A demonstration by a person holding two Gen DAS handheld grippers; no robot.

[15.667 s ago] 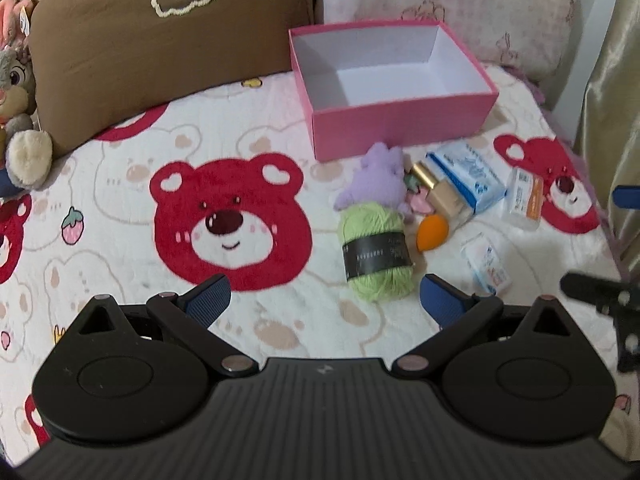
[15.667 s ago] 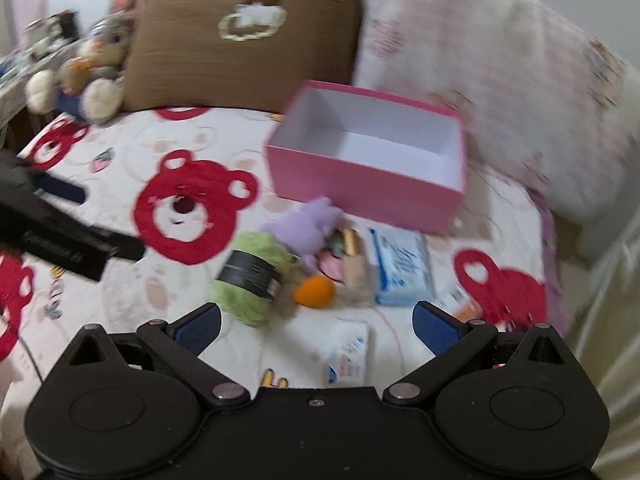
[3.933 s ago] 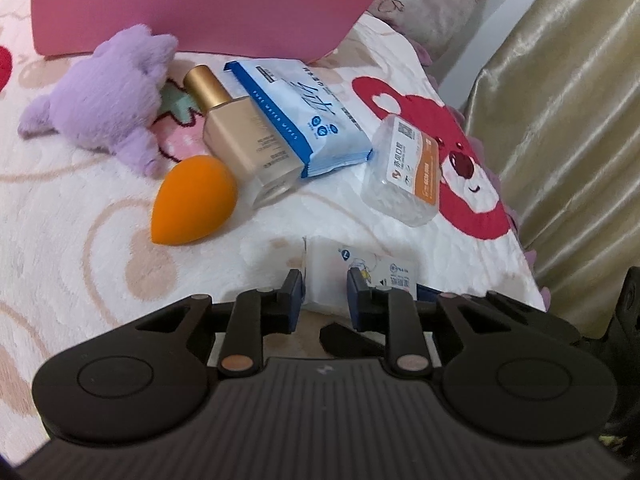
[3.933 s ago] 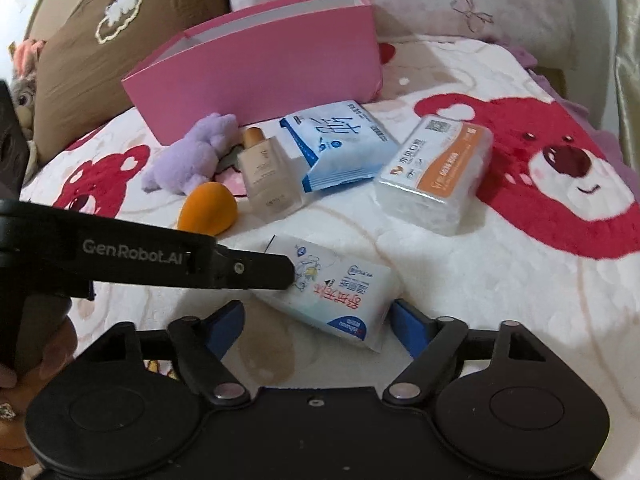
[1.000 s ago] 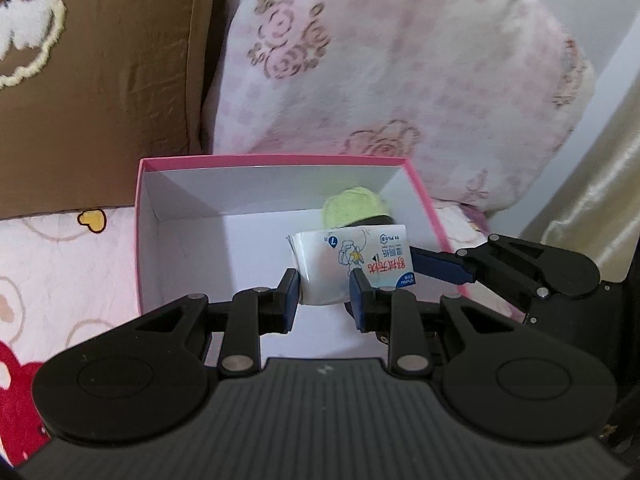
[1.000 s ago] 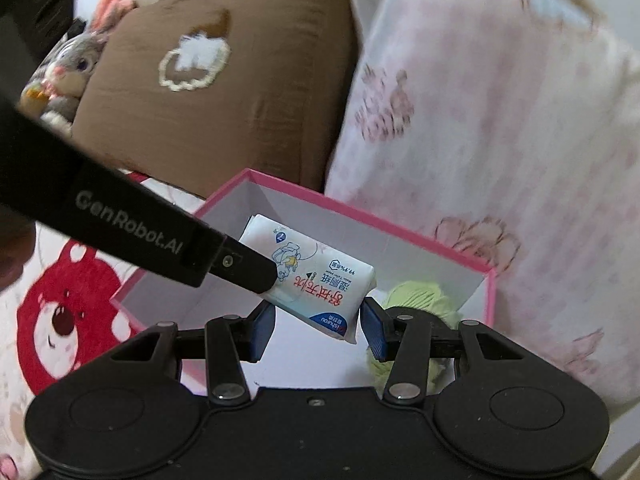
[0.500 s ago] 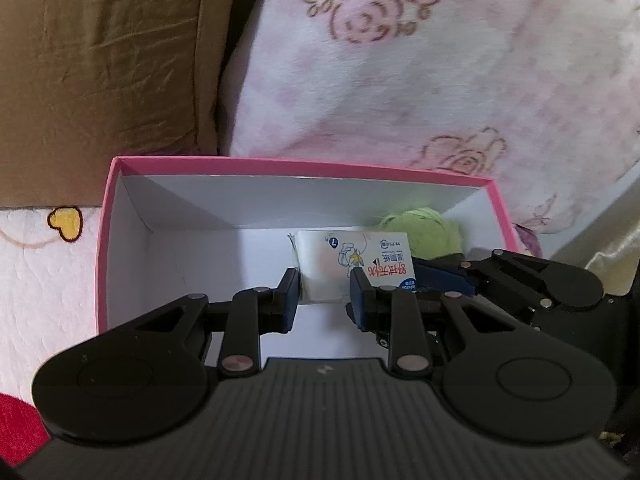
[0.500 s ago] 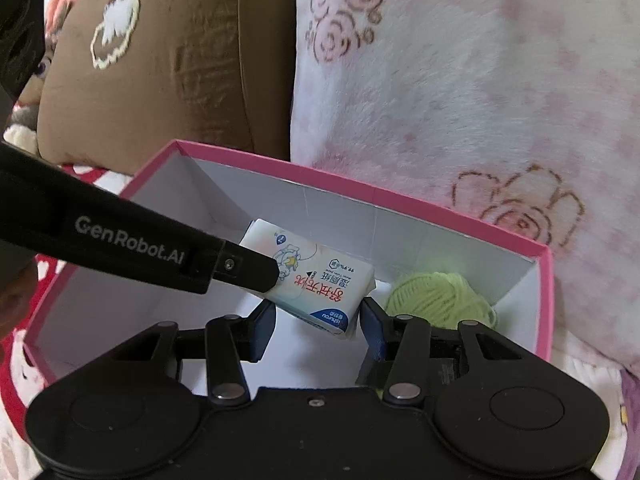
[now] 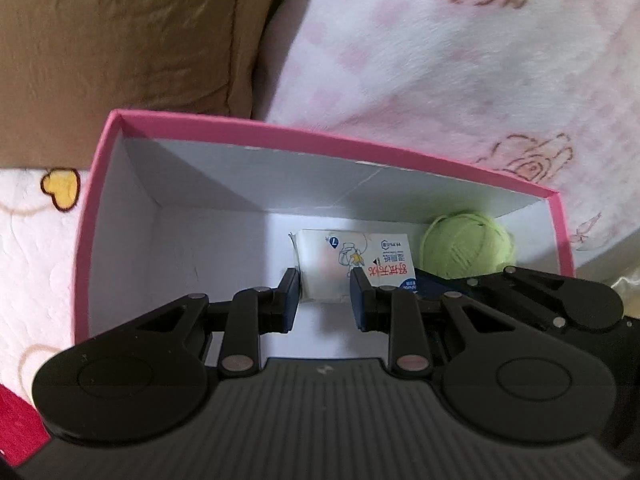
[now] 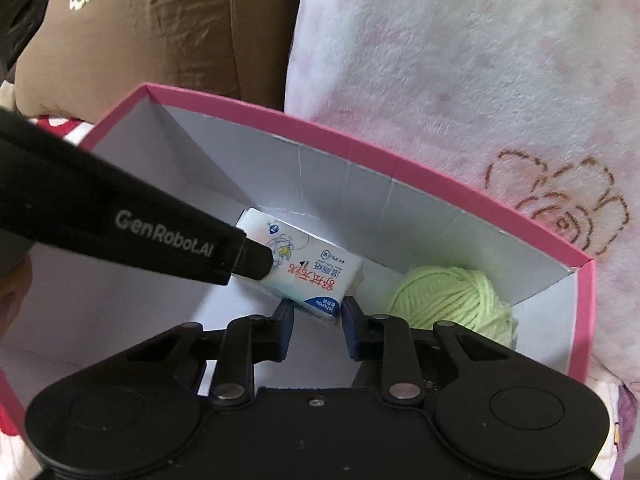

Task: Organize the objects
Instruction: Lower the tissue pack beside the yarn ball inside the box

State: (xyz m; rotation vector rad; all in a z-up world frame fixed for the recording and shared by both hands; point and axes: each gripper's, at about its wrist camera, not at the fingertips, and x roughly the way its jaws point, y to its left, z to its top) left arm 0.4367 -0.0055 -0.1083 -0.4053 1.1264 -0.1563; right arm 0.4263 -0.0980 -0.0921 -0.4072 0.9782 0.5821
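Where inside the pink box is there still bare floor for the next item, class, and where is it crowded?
Free: the box floor between its left wall and the wipes pack. Crowded: the right end, where the pack, yarn and both grippers sit.

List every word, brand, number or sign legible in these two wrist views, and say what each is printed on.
"GenRobot.AI": white lettering along the side of the left gripper, seen in the right wrist view.
"99.9%": small print on the wipes pack; hard to be sure of.
Red Chinese characters and a blue corner label on the wipes pack: too small and upside down to read.
Pink box, green yarn ball, pillows: no text.
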